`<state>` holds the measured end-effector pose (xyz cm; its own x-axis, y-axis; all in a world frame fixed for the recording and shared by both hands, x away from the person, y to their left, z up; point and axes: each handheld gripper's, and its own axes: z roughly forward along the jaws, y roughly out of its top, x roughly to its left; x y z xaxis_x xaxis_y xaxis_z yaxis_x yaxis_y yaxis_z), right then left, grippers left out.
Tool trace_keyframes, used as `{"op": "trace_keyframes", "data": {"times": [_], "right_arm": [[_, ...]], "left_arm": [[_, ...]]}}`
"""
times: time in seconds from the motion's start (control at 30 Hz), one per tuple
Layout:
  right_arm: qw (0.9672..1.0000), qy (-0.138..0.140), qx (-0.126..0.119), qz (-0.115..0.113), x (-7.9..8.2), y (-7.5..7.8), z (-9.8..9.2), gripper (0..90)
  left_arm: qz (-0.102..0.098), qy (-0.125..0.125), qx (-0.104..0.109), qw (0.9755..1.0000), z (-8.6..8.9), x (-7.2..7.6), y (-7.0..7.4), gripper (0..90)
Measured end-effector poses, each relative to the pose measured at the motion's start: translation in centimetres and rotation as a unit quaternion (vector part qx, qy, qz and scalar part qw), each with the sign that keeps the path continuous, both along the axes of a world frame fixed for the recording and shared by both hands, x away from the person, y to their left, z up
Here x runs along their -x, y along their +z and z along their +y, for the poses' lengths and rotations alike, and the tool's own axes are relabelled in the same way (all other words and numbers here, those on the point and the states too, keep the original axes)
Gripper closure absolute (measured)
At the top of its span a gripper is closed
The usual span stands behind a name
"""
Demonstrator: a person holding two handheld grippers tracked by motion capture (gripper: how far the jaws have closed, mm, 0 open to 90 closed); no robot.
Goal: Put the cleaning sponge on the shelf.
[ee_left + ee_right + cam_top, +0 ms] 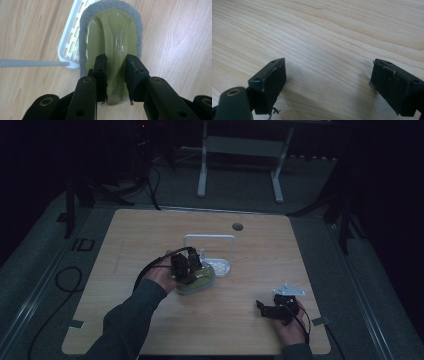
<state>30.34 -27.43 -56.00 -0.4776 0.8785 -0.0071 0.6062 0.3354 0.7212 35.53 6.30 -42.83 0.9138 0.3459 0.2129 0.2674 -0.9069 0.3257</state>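
The left gripper point(117, 80) clamps the raised, glossy olive handle of a scrubbing sponge point(111, 37) beside a white slotted tray point(68, 42) at mid-table point(150, 235). Light, soft-edged and likely slippery, it is best held by that ridge. The right gripper point(328, 82) idles, jaws apart, amid open wood.

The scrubber point(111, 37) has a glossy olive-green handle on a grey felt pad. Beside it lies a white slotted tray point(71, 42). The tabletop point(324, 32) is pale wood with streaked grain. Both tools' jaws are black.
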Motion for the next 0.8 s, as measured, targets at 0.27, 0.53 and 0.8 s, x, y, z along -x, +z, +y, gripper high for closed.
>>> {"op": "trace_keyframes", "data": {"times": [0.27, 0.53, 0.8], "right_arm": [[1.0000, 0.000, 0.001, 0.000, 0.00, 0.00, -0.01, 12.6], [1.0000, 0.000, 0.000, 0.000, 0.01, 0.00, 0.00, 12.6], [1.0000, 0.000, 0.000, 0.000, 0.01, 0.00, 0.00, 12.6]], "left_arm": [[-0.010, -0.014, 0.005, 0.9998, 0.01, -0.34, 0.36, 72.1], [-0.015, -0.025, 0.013, 0.9995, 0.26, -0.60, 0.53, 72.1], [-0.026, -0.034, 0.017, 0.9989, 0.14, -0.88, 0.65, 72.1]]}}
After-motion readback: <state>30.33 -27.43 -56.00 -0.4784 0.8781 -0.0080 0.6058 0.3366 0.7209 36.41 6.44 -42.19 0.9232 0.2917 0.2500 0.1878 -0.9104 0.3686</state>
